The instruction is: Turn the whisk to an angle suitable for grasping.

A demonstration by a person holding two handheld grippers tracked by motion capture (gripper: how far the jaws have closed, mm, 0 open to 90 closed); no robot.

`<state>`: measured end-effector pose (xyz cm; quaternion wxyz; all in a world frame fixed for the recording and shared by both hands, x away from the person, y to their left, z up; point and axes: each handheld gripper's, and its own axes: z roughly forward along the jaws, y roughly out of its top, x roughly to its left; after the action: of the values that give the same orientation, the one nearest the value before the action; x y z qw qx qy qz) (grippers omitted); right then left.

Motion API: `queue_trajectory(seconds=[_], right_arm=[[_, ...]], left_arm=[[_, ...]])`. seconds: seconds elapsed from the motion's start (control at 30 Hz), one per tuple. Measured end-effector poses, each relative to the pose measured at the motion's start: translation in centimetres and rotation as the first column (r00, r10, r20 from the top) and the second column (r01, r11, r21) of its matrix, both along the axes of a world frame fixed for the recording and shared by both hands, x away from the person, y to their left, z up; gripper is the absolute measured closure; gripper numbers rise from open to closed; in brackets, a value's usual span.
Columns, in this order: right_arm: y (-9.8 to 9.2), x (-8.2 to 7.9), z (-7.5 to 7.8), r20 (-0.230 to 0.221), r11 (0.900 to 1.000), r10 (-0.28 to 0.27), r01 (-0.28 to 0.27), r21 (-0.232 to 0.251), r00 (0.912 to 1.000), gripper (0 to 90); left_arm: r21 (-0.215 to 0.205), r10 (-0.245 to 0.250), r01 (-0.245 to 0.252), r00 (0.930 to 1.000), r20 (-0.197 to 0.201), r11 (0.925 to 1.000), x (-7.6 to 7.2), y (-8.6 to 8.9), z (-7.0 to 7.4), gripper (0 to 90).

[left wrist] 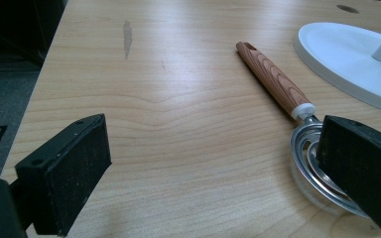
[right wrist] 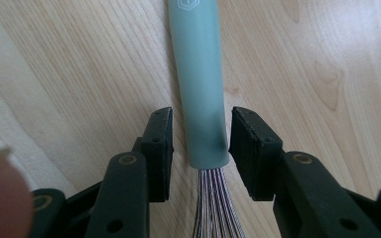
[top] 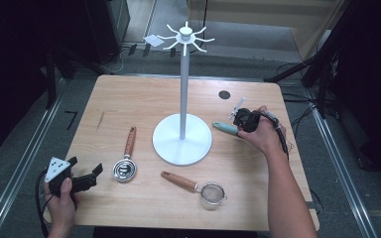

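Observation:
A whisk with a teal handle (top: 225,128) lies on the wooden table (top: 129,99), right of the white stand's base. My right gripper (top: 243,120) is down over it. In the right gripper view the handle's lower end (right wrist: 201,74) lies between the two jaws of the right gripper (right wrist: 201,144). A thin gap shows at the left pad, and the right pad is very near the handle. The whisk wires (right wrist: 216,208) run out below. My left gripper (top: 86,166) rests open at the table's near left corner, and nothing sits between the jaws of the left gripper (left wrist: 213,148).
A white hook stand (top: 182,134) rises from the table's middle. A wooden-handled coil whisk (top: 125,163) lies just right of the left gripper, and its coil (left wrist: 307,148) sits beside that gripper's right jaw. Near the front edge is a wooden-handled strainer (top: 198,186).

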<state>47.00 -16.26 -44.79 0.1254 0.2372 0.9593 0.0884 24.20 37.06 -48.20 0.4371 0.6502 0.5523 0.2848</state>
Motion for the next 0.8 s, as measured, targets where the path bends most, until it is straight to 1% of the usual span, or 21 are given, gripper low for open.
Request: queue_trajectory(seconds=[0.1, 0.13, 0.17, 0.2, 0.23, 0.27, 0.3, 0.33, 0.37, 0.4, 0.43, 0.47, 0.5, 0.57, 0.6, 0.73, 0.8], right_arm=[[0.1, 0.5, -0.5, -0.025, 1.0, -0.012, 0.012, -0.012, 0.9996, 62.5], [0.1, 0.7, -0.8, -0.038, 1.0, -0.003, 0.002, -0.024, 0.9993, 62.5], [0.1, 0.7, -0.8, -0.038, 1.0, -0.003, 0.002, -0.024, 0.9993, 62.5], [0.1, 0.9, -1.2, -0.075, 0.999, -0.021, 0.019, -0.035, 0.9969, 66.1], [0.1, 0.9, -1.2, -0.075, 0.999, -0.021, 0.019, -0.035, 0.9969, 66.1], [-0.1, 1.2, -1.4, -0.123, 1.0, -0.022, 0.021, -0.009, 0.9922, 67.0], [-0.1, 1.2, -1.4, -0.123, 1.0, -0.022, 0.021, -0.009, 0.9922, 67.0], [-0.2, 1.4, -1.4, -0.143, 1.0, -0.029, 0.029, -0.006, 0.9893, 67.6], [-0.2, 1.4, -1.4, -0.143, 1.0, -0.029, 0.029, -0.006, 0.9893, 67.6], [-0.2, 1.5, -1.4, -0.162, 1.0, -0.028, 0.026, -0.012, 0.9864, 68.0], [-0.1, 1.7, -1.4, -0.193, 0.999, -0.037, 0.036, -0.009, 0.9804, 68.3], [-0.1, 1.8, -1.4, -0.208, 0.999, -0.043, 0.043, -0.004, 0.9773, 68.1], [-0.1, 1.8, -1.4, -0.208, 0.999, -0.043, 0.043, -0.004, 0.9773, 68.1], [-0.2, 2.0, -1.5, -0.223, 0.999, -0.048, 0.049, -0.002, 0.9736, 67.7], [-0.2, 2.0, -1.5, -0.226, 0.999, -0.043, 0.043, -0.008, 0.9732, 67.7], [0.3, 2.2, -1.4, -0.241, 0.998, -0.06, 0.05, -0.047, 0.9686, 67.7], [0.3, 2.2, -1.4, -0.241, 0.997, -0.074, 0.065, -0.049, 0.9677, 67.5]], left_arm=[[0.001, 0.0, 0.0, 1.0, 0.0, 1.0, 0.0, 0.0, 0.0, 0.9], [0.001, -0.001, 0.001, 1.0, 0.0, 1.0, 0.0, 0.0, 0.0, 0.9], [0.001, -0.001, 0.001, 1.0, -0.001, 1.0, 0.0, 0.0, 0.0, 0.9], [0.002, -0.001, 0.001, 1.0, -0.001, 1.0, 0.0, 0.0, 0.0, 0.9], [0.003, -0.002, 0.002, 1.0, -0.002, 1.0, 0.0, 0.0, 0.0, 0.9], [0.002, -0.002, 0.002, 1.0, -0.001, 1.0, 0.0, 0.0, 0.0, 0.9], [0.002, -0.002, 0.002, 1.0, -0.001, 1.0, 0.0, 0.0, 0.0, 0.9], [0.001, -0.001, 0.001, 1.0, -0.001, 1.0, 0.0, 0.0, 0.0, 0.9], [0.002, -0.002, 0.002, 1.0, -0.002, 1.0, 0.0, 0.0, 0.0, 0.9], [0.002, -0.002, 0.002, 1.0, -0.001, 1.0, 0.0, 0.0, 0.0, 0.9], [0.002, -0.002, 0.002, 1.0, 0.0, 1.0, 0.0, 0.0, 0.0, 0.9], [0.0, -0.004, 0.004, 1.0, -0.002, 1.0, 0.0, 0.0, 0.0, 0.9], [0.0, -0.004, 0.004, 1.0, -0.002, 1.0, 0.0, 0.0, 0.0, 0.9], [0.002, -0.005, 0.005, 1.0, 0.001, 1.0, 0.0, -0.1, 0.0, 0.9], [0.001, -0.006, 0.006, 1.0, -0.001, 1.0, 0.0, -0.1, 0.0, 0.9], [0.0, -0.003, 0.003, 1.0, -0.002, 1.0, 0.0, 0.0, 0.0, 0.9], [0.0, -0.003, 0.003, 1.0, -0.002, 1.0, 0.0, 0.0, 0.0, 0.9]])
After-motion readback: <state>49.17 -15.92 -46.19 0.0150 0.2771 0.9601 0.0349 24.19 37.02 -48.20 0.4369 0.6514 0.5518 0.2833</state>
